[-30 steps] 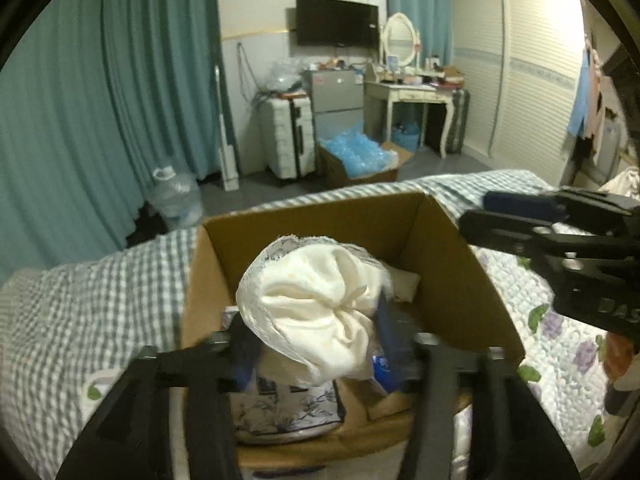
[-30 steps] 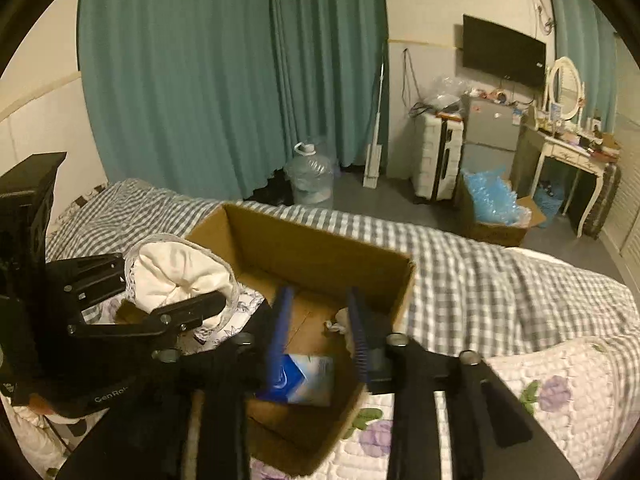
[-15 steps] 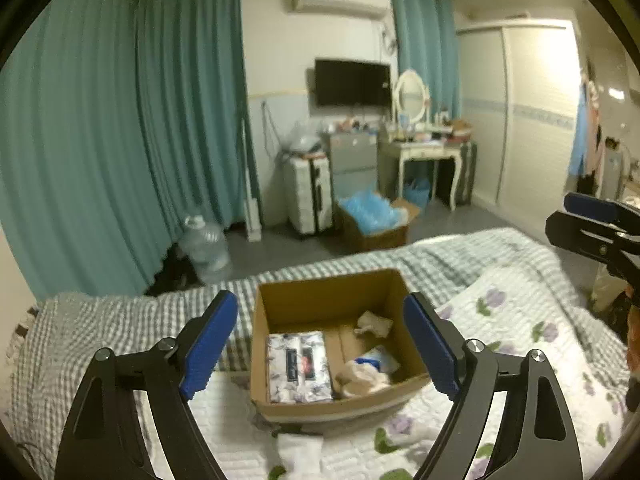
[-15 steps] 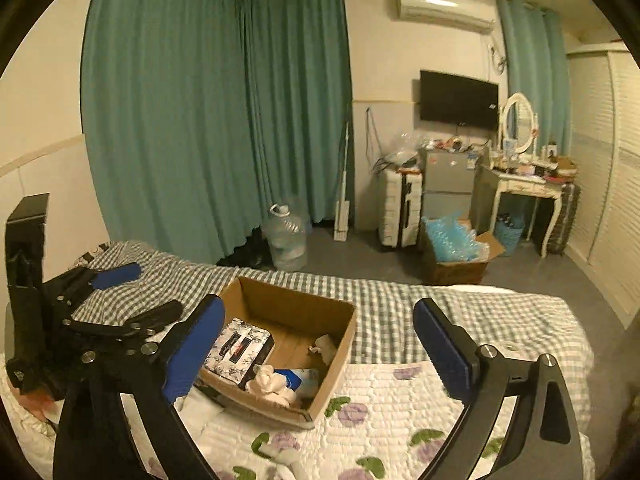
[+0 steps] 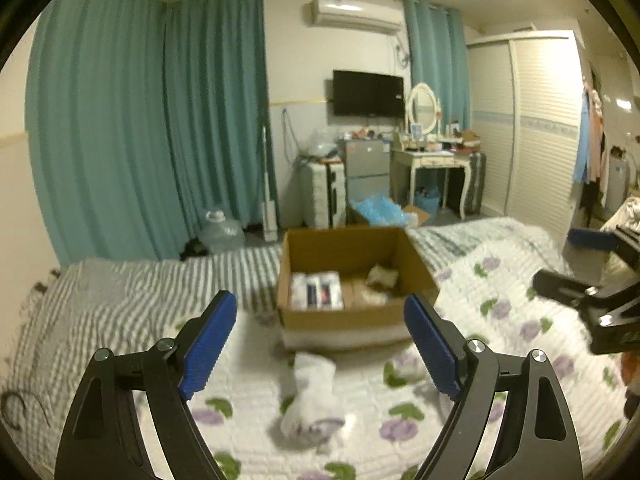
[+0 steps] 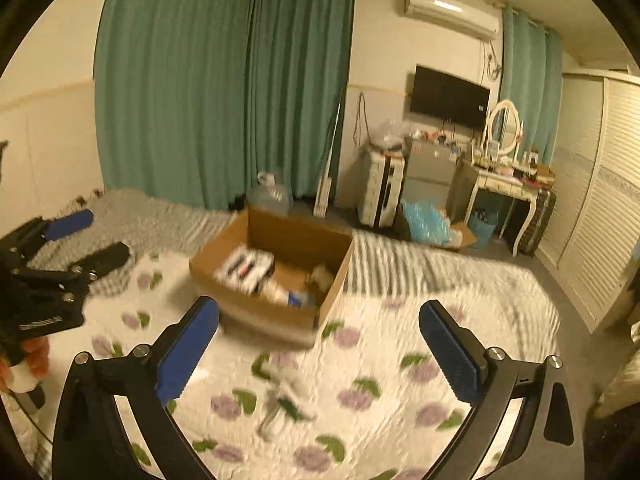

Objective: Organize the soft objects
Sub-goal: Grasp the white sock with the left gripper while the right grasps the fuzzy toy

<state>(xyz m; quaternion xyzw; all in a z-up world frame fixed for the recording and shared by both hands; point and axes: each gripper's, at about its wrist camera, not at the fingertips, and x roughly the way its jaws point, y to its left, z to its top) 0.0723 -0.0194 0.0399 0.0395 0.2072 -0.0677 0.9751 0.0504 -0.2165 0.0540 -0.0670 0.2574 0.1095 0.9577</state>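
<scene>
An open cardboard box [image 5: 352, 248] stands on the bed; it also shows in the right wrist view [image 6: 296, 236]. Inside lie a patterned tissue pack [image 5: 316, 291], a cream cloth [image 5: 382, 276] and other soft items, blurred. A white soft bundle [image 5: 310, 396] lies on the floral quilt in front of the box, and shows as a blur in the right wrist view [image 6: 286, 404]. My left gripper [image 5: 320, 348] is open and empty, held back above the quilt. My right gripper [image 6: 318, 352] is open and empty, also held back from the box.
The bed has a floral quilt [image 5: 500, 320] and a checked sheet [image 5: 132, 292]. Beyond the bed stand teal curtains [image 5: 152, 128], a water jug [image 5: 220, 230], a suitcase [image 5: 324, 192], a dressing table [image 5: 430, 160] and a wardrobe [image 5: 532, 132].
The left gripper let go of the cream cloth over the box and opened. Both grippers opened wide and pulled back and up from the box.
</scene>
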